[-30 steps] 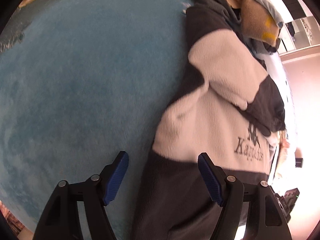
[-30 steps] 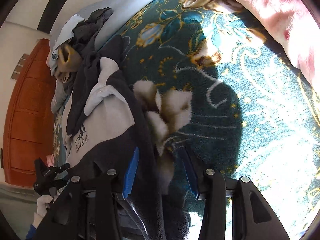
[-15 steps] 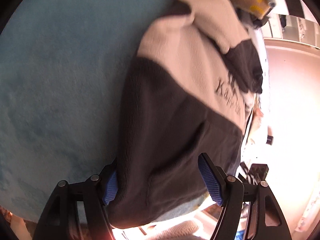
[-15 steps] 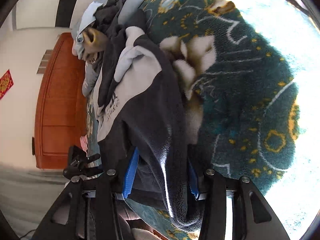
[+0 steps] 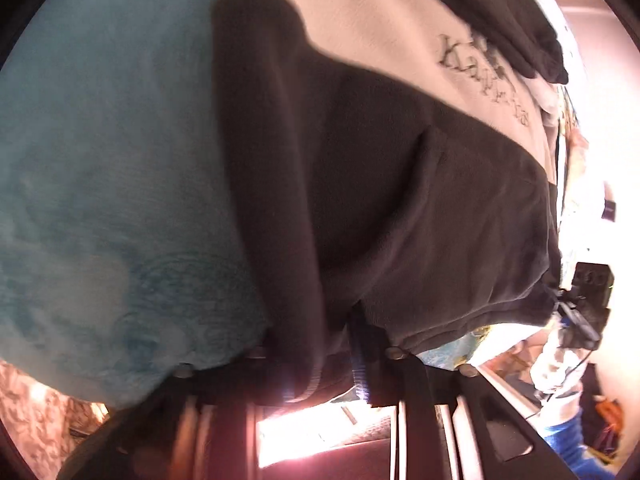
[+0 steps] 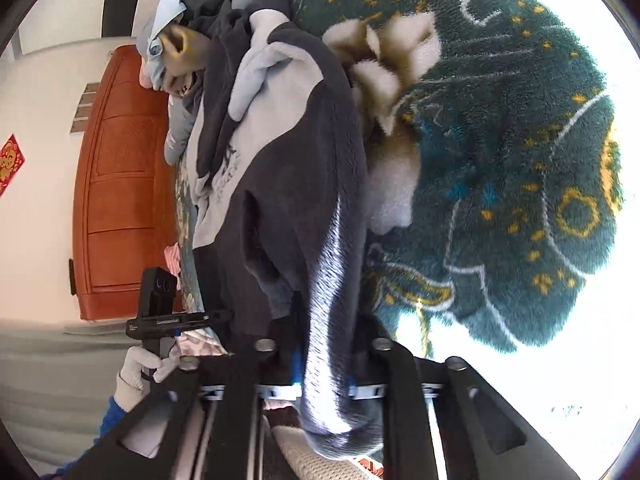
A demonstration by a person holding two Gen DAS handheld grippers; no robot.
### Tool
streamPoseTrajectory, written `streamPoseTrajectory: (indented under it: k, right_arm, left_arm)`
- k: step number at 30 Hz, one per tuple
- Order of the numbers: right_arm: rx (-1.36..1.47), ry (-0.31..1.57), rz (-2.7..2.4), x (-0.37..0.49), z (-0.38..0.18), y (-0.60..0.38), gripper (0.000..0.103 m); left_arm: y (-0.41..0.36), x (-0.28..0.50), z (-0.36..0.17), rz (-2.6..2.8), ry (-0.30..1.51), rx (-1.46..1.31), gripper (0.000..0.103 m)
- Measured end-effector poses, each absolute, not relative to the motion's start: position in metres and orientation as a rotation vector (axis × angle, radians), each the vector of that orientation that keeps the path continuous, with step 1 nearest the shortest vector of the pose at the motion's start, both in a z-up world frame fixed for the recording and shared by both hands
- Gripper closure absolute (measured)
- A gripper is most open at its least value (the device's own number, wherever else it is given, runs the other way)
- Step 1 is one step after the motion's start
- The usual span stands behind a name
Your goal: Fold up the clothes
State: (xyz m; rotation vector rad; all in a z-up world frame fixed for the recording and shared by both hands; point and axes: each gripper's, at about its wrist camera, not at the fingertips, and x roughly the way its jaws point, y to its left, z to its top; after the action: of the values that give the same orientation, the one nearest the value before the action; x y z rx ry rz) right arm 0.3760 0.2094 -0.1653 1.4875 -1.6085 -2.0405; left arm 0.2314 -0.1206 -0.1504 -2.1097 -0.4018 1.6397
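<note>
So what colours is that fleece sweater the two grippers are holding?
Dark grey with a broad cream band carrying dark lettering; clearest in the left wrist view.

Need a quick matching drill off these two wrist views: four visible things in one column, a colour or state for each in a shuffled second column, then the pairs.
Things:
1. fleece sweater
2. blanket
3. door
4. left gripper

Colour or state:
A. orange-brown wood, shut
B. dark teal with gold floral pattern
C. clamped on the dark hem
D. dark grey and cream, with lettering on the cream band

Pairs: 1-D, 2-B, 3-A, 4-C
</note>
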Motion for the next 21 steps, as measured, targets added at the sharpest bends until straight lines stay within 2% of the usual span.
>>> streamPoseTrajectory:
  k: [3, 5, 11, 14, 19, 21]
  right_arm:
    - [1.297, -1.642, -2.041, 0.370, -0.143, 0.217, 0.091]
    - [1.176, -1.670, -2.041, 0.364, -0.130, 0.225, 0.091]
    - [0.948, -1.744, -1.982, 0.327, -0.112, 0.239, 0.091]
    - [0.887, -1.748, -1.993, 0.293, -0.101, 0.254, 0.091]
    - [0.795, -1.737, -2.057, 0.230, -0.080, 0.287, 0.091]
    - [0.786, -1.749, -2.084, 0.204, -0.077, 0.300, 0.091]
  left_arm:
    - [-0.116, 0.238, -0.139, 1.671, -0.338, -2.086, 0.088]
    - [-0.121, 0.238, -0.126, 1.694, -0.390, -2.040, 0.089]
    - [-0.152, 0.224, -0.090, 1.712, -0.743, -1.832, 0.089]
    - [-0.164, 0.199, -0.082, 1.749, -0.862, -1.761, 0.089]
    - [-0.219, 0.095, -0.088, 1.746, -1.156, -1.634, 0.089]
    - [-0.208, 0.052, -0.090, 1.741, -1.265, -1.601, 0.089]
